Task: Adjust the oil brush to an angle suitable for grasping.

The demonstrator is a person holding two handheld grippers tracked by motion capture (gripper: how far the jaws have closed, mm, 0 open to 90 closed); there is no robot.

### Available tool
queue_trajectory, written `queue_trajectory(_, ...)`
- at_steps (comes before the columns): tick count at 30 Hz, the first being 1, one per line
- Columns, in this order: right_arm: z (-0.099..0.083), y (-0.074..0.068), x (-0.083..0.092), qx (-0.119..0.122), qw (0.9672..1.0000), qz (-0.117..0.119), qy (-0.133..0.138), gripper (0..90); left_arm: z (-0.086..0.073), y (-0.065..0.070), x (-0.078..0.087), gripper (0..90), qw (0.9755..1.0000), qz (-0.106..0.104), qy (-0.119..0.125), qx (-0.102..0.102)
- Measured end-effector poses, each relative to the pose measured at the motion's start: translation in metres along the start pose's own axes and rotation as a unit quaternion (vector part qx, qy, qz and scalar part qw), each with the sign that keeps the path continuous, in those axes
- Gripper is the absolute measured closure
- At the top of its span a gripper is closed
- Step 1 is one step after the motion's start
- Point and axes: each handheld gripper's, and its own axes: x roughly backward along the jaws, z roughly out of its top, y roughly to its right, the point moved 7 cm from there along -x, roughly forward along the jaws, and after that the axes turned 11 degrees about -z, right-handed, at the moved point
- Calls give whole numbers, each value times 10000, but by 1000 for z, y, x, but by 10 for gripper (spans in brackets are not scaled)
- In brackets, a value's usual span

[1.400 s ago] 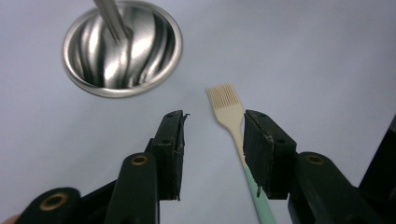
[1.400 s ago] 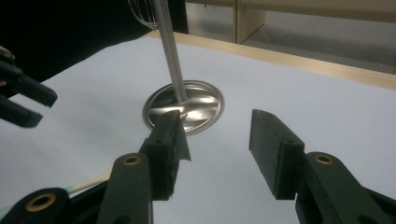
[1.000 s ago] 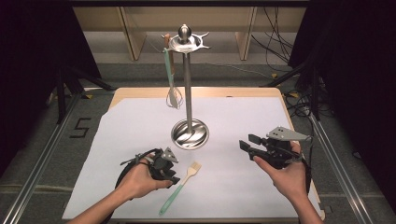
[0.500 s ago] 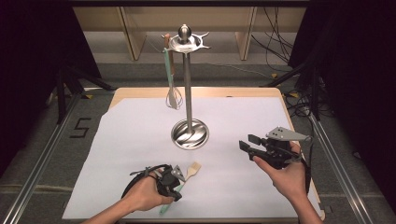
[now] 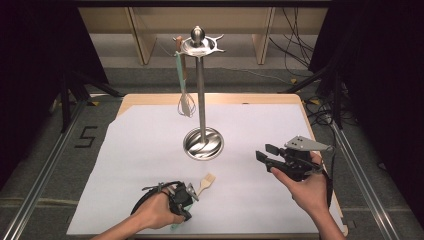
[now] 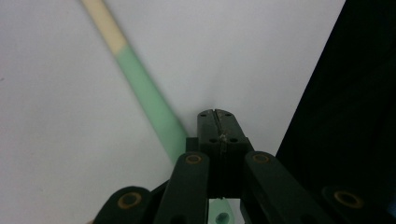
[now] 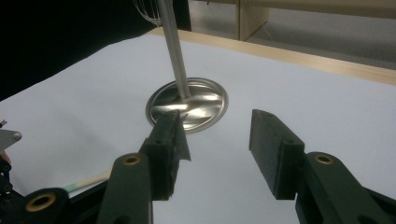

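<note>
Left gripper (image 5: 189,192) low by the near table edge, tipped down onto white paper sheet (image 5: 145,150), jaws pressed together; mint-green handle of cream-bristled pastry brush (image 5: 206,181) lying just under them, not between. Right gripper (image 5: 265,152) held level, jaws spread, empty. Beyond, polished steel utensil stand (image 5: 202,142) with hanging whisk (image 5: 186,104).

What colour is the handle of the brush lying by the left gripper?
Mint green handle, turning cream toward the bristle end; clearest in the left gripper view.
</note>
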Motion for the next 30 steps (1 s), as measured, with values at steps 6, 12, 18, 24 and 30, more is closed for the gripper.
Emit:
queue_trajectory(6, 0, 2, -1, 126, 9999, -13, 57, 541, -3, -7, 4, 895, 9996, 211, -193, -82)
queue_trajectory(12, 0, 3, 0, 104, 9999, 0, 51, 540, -10, -22, 13, 895, 9987, 333, -364, 111)
queue_trajectory(18, 0, 3, -2, 135, 9999, -12, 78, 539, -15, -45, 21, 895, 9963, 582, -173, 610)
queue_trajectory(24, 0, 5, -3, 221, 9997, -39, 109, 539, -19, -76, 34, 895, 9936, 714, -210, 848)
queue_trajectory(30, -1, 4, -4, 138, 9999, -4, 78, 539, -11, -105, 42, 895, 9894, 879, -44, 1158)
